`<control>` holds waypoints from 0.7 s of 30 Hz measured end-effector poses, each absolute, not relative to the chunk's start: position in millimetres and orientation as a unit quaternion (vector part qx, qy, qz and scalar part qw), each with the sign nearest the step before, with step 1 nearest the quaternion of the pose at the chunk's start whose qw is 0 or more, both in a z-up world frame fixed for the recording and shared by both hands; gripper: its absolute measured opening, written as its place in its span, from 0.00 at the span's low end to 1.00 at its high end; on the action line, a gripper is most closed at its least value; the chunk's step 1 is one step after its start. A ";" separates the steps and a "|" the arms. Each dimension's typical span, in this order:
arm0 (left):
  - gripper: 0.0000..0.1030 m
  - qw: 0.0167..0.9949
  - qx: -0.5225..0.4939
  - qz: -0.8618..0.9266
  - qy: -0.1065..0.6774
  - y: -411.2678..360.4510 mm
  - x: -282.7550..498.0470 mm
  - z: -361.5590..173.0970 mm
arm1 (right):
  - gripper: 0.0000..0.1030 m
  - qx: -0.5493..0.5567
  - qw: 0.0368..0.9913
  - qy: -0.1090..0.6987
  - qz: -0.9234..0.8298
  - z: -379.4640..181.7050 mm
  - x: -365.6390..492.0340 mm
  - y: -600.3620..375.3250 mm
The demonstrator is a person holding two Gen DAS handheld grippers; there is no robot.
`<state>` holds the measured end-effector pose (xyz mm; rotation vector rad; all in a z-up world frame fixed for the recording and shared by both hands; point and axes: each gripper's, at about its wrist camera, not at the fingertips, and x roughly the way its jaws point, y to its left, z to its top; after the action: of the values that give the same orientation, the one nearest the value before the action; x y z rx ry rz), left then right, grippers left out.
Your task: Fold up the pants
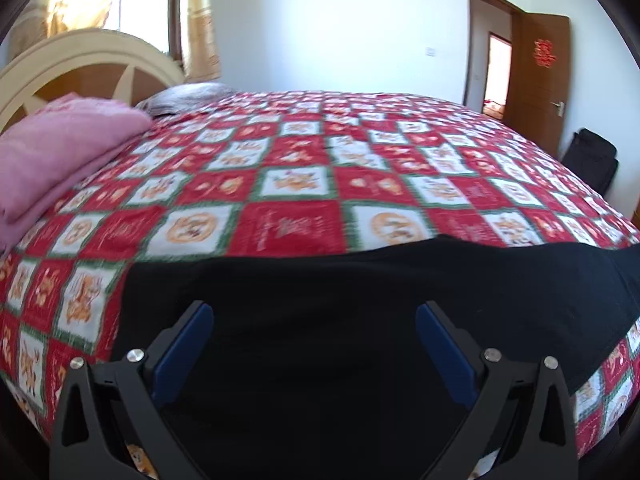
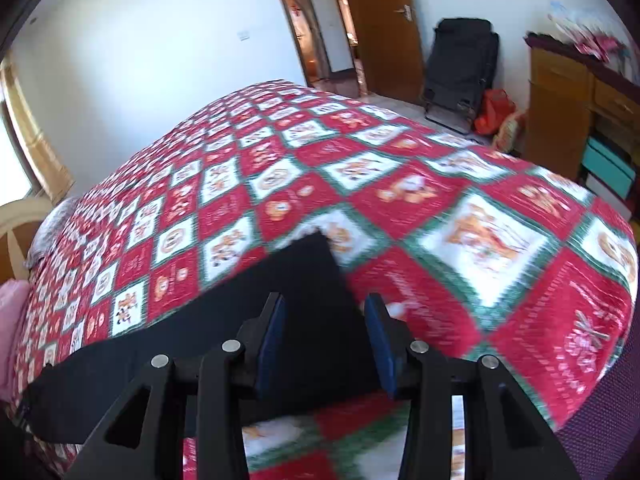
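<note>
Black pants (image 1: 360, 280) lie flat along the near edge of a bed with a red, white and green patchwork quilt (image 1: 296, 184). My left gripper (image 1: 314, 312) is open wide above the pants' broad end, holding nothing. In the right wrist view the pants (image 2: 280, 300) run as a long dark strip from lower left to a squared end near the middle. My right gripper (image 2: 325, 304) is open over that squared end, its blue pads (image 2: 276, 320) apart, empty. Whether the fingers touch the cloth is unclear.
A folded pink blanket (image 1: 60, 152) and a grey pillow (image 1: 188, 96) lie by the headboard (image 1: 84, 52) at left. An open wooden door (image 1: 540, 76), a black bag (image 2: 460, 68), red bags (image 2: 494, 112) and a wooden cabinet (image 2: 568, 112) stand beyond the bed.
</note>
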<state>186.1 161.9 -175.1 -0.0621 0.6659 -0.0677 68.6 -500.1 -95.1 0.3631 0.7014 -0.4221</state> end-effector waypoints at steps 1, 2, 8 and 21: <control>1.00 0.943 -0.035 -0.028 0.330 165.7 187.5 -178.3 | 0.42 0.180 0.899 0.346 -0.201 -97.5 66.4 -505.3; 1.00 0.942 -0.041 -0.023 0.333 170.0 189.0 -182.4 | 0.42 0.186 0.899 0.346 -0.191 -100.0 62.9 -508.2; 1.00 0.937 -0.046 -0.008 0.347 177.6 189.7 -198.2 | 0.42 0.214 0.903 0.337 -0.160 -103.3 56.4 -506.7; 1.00 0.937 -0.050 -0.012 0.347 177.9 189.6 -199.5 | 0.16 0.263 0.907 0.303 -0.128 -110.9 64.4 -505.8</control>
<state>189.6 177.9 -199.5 -0.1019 0.7084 -0.0245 64.4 -505.8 -110.9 0.5435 0.6249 -0.2634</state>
